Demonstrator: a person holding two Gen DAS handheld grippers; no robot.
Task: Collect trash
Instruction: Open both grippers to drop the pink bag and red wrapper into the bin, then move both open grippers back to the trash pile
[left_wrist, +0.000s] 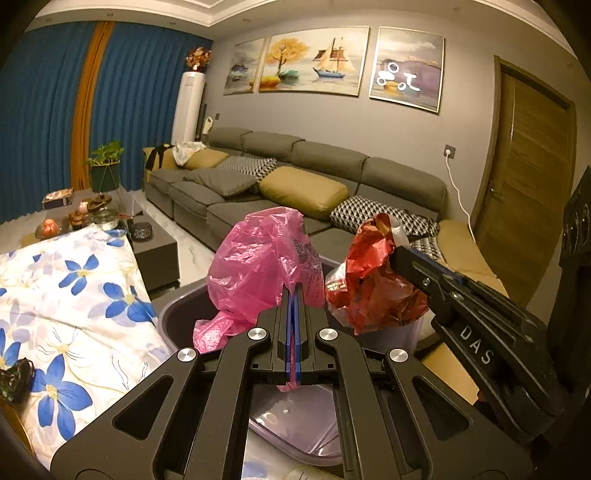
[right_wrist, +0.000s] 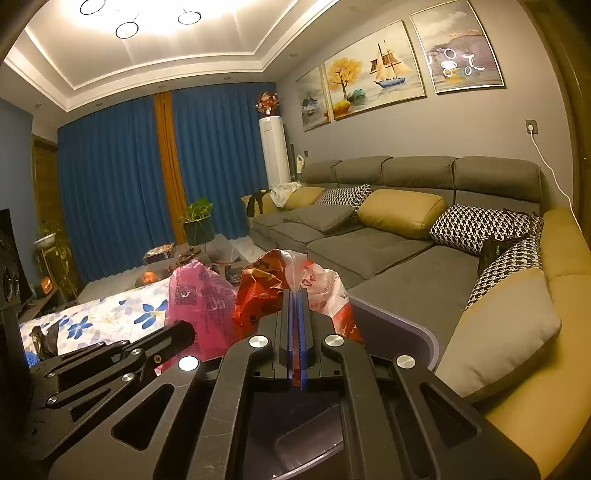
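Note:
My left gripper (left_wrist: 294, 295) is shut on a crumpled pink plastic bag (left_wrist: 258, 258) and holds it above the open purple trash bin (left_wrist: 173, 310). My right gripper (right_wrist: 295, 295) is shut on a red and white plastic bag (right_wrist: 266, 288), also held over the bin (right_wrist: 406, 332). In the left wrist view the right gripper (left_wrist: 397, 254) comes in from the right with the red bag (left_wrist: 369, 280). In the right wrist view the pink bag (right_wrist: 199, 295) hangs to the left, with the left gripper (right_wrist: 188, 334) below it.
A table with a blue-flowered cloth (left_wrist: 74, 295) stands left of the bin. A grey sofa (left_wrist: 295, 184) with yellow and patterned cushions runs behind and to the right. A dark coffee table (left_wrist: 155, 243) with small items lies farther back. A wooden door (left_wrist: 524, 184) is at right.

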